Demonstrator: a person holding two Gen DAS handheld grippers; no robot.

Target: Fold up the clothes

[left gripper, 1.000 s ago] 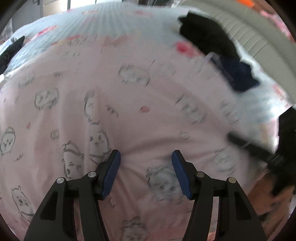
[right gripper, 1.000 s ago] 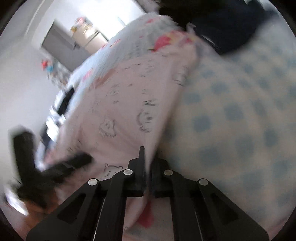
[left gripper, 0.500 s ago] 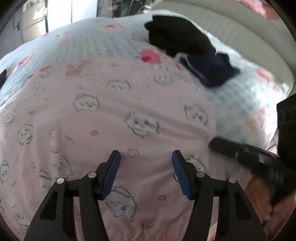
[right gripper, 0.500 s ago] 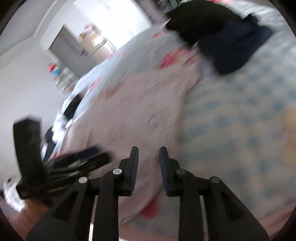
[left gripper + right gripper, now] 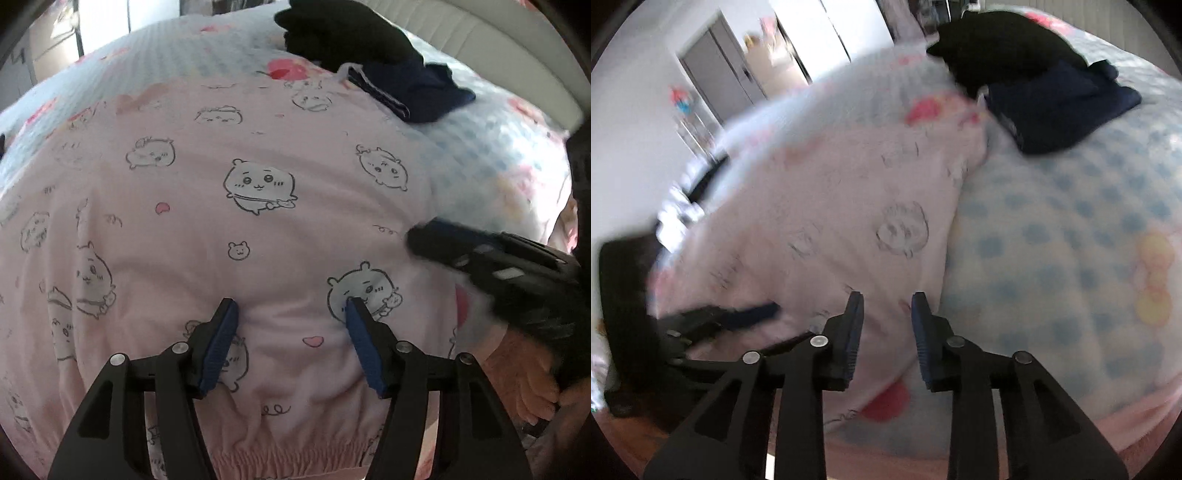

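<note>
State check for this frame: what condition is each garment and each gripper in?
pink printed garment: spread flat on the bed, not gripped.
black garment: heaped at the far end.
navy garment: bunched beside the black one.
left gripper: open, empty.
right gripper: jaws just opened, nothing pinched.

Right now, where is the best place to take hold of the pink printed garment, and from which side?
Probably the gathered elastic hem of the pink printed garment. It lies flat on the bed, and that bunched near edge sits just below the open left gripper, so come down from the near side.
</note>
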